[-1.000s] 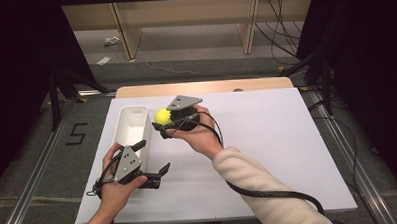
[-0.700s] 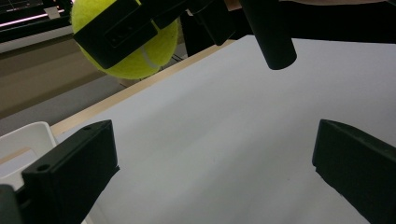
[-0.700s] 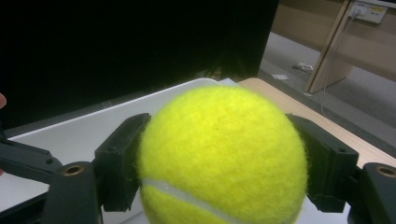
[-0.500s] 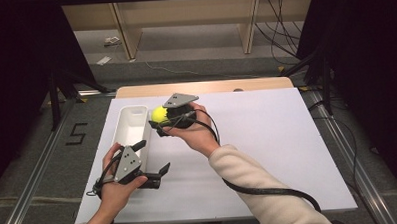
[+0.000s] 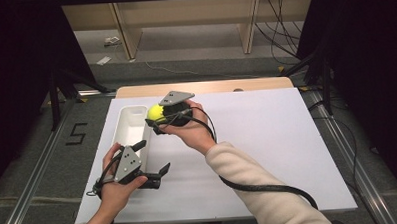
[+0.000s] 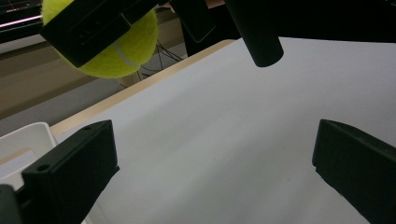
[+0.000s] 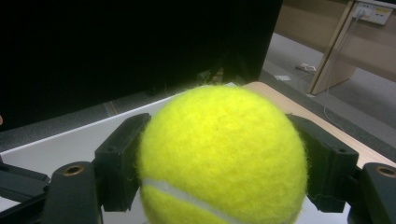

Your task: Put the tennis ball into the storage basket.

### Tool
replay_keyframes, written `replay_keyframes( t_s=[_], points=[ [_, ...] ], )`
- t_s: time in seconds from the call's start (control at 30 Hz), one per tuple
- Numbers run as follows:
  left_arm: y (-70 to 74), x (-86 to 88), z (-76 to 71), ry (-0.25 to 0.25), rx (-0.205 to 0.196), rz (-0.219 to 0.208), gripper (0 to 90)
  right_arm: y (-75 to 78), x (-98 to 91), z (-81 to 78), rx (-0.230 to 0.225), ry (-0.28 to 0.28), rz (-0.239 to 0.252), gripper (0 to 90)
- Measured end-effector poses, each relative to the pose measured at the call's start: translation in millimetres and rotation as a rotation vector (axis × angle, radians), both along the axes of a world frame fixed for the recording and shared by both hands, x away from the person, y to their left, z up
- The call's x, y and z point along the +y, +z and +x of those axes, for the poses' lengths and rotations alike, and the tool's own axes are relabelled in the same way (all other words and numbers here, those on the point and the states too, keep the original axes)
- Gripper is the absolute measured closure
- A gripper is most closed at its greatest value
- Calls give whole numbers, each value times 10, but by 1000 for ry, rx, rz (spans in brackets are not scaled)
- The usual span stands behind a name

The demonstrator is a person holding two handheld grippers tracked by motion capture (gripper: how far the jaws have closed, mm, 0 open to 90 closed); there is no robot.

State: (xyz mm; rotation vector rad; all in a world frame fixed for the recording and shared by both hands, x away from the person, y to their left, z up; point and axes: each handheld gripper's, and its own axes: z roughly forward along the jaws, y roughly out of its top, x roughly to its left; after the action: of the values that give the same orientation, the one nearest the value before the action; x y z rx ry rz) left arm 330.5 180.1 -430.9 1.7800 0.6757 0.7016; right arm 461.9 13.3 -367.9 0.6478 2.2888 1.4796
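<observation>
A yellow tennis ball (image 5: pixel 155 112) is held in the air over the right rim of a white tray (image 5: pixel 128 128), with my right gripper (image 5: pixel 156 117) shut on it. In the right gripper view the ball (image 7: pixel 224 154) sits between the two black jaws of the right gripper (image 7: pixel 223 161). My left gripper (image 5: pixel 154 155) rests low near the table's front left, jaws wide open and nothing between them. The left gripper view looks past the left gripper (image 6: pixel 215 177) up at the ball (image 6: pixel 116 51) and a corner of the tray (image 6: pixel 23 140).
The white tabletop (image 5: pixel 267 139) stretches wide to the right of both hands. A wooden strip (image 5: pixel 210 86) edges its far side, and a black cable (image 5: pixel 259 185) trails from the right gripper along the sleeve. Dark floor and metal rails flank the table.
My right gripper has carried the ball slightly left and farther away, toward the tray. The left gripper has stayed where it was, still open.
</observation>
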Motion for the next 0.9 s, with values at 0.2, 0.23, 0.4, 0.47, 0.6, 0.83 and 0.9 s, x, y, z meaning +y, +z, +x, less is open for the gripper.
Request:
replay_keyframes(
  t_s=[0.2,0.23,0.4,0.47,0.6,0.83,0.9],
  points=[
    [0,-1,-2,-1,2,-3,0,7,37,5,3,3,-2,268],
    [0,0,-2,-1,2,-3,0,6,43,9,1,6,-2,268],
    [3,2,-3,0,0,-2,0,10,75,13,4,9,-3,268],
    [2,-2,-4,-2,1,-4,0,12,90,16,3,10,-3,268],
    [2,-1,-5,-2,2,-4,0,14,121,25,2,15,-6,268],
    [3,-3,-5,-5,0,-5,0,34,170,43,3,18,-7,268],
    [2,-3,-5,-4,0,-4,0,39,181,48,4,21,-6,268]
  ],
)
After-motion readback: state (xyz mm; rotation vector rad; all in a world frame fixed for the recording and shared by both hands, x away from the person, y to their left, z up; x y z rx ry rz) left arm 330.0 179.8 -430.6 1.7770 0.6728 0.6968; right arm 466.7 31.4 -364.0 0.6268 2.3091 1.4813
